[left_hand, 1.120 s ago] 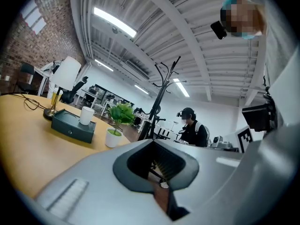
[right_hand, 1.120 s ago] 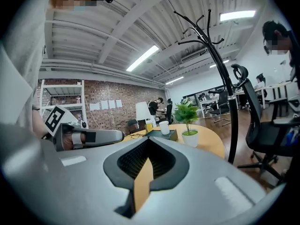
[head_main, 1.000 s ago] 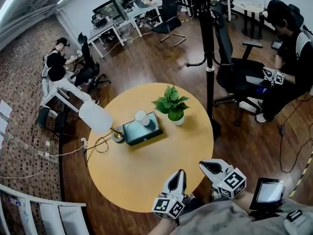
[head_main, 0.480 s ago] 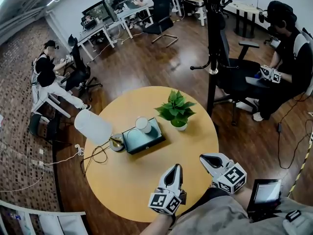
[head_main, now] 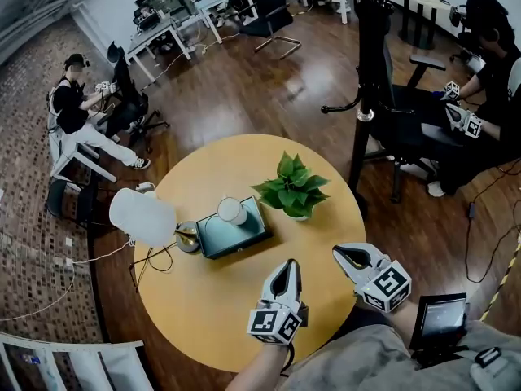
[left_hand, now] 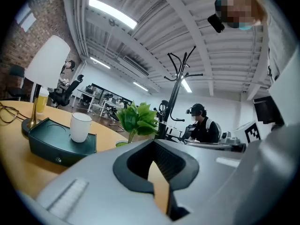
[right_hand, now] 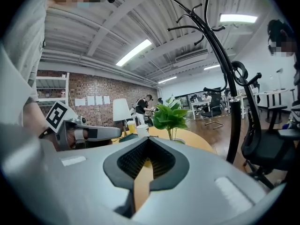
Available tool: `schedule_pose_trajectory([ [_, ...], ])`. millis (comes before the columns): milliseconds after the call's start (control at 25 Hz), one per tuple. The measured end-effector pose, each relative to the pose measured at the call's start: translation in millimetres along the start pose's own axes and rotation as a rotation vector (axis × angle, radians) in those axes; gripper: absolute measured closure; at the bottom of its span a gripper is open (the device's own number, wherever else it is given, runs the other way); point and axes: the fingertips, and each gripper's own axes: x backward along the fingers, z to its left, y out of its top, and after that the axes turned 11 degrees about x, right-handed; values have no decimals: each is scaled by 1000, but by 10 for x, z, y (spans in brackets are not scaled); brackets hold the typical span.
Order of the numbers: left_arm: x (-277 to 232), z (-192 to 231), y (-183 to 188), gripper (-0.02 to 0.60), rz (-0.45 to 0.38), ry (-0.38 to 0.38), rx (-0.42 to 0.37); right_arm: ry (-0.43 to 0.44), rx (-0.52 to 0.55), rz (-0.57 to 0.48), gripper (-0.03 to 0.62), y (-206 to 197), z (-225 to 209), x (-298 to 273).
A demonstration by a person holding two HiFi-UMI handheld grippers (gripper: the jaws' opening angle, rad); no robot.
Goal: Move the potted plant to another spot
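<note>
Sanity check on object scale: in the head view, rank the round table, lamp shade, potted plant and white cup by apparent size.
1. round table, by far the largest.
2. lamp shade and potted plant look about alike; the shade stands higher, nearer the camera, so they stay unranked.
3. white cup, the smallest.

Shining brightly from ceiling light strips (left_hand: 112,14); bending strongly toward fisheye edges; darkening to black corners in both gripper views; blurring the close foreground.
</note>
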Motion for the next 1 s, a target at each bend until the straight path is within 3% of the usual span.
schedule_pose_trajectory([
  [360, -474, 505, -310, 580, 59, 81, 26, 29, -27, 59, 594, -442, -307, -464],
  [1000, -813, 1088, -846, 580, 169, 172, 104, 88, -110, 187, 594, -1077, -402, -929],
])
